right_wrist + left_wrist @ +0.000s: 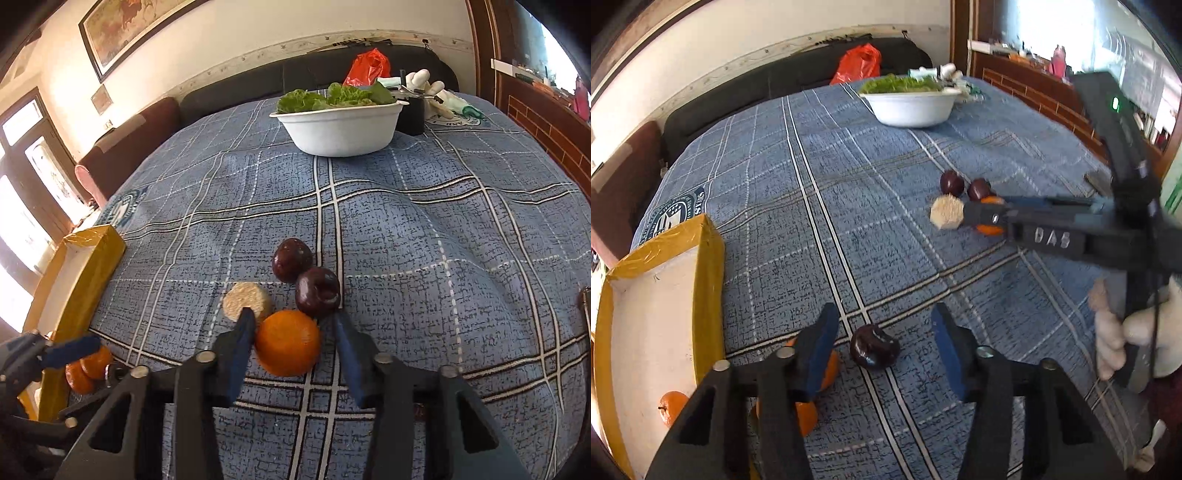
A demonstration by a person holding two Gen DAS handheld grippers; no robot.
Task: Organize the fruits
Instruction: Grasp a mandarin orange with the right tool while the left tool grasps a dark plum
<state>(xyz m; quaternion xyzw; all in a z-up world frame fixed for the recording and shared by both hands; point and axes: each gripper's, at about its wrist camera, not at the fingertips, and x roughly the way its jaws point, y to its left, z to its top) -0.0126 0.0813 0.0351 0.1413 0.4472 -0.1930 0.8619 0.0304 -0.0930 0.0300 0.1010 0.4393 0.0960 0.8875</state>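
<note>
My left gripper [882,332] is open, its fingers on either side of a dark plum [874,346] lying on the blue plaid cloth [812,229]. Two oranges [827,369] lie behind its left finger, next to a yellow box [665,295] that holds another orange [672,406]. My right gripper [293,332] is open around an orange [288,342] on the cloth, not squeezing it. Two more plums [291,258] [317,291] and a beige toothpick jar [245,299] lie just beyond it. The right gripper also shows in the left wrist view [982,218].
A white bowl of lettuce [340,133] stands at the far side of the table, with a black cup [410,110] and white gloves beside it. A red bag [367,66] lies on the dark sofa behind. The yellow box also shows at the left edge [85,266].
</note>
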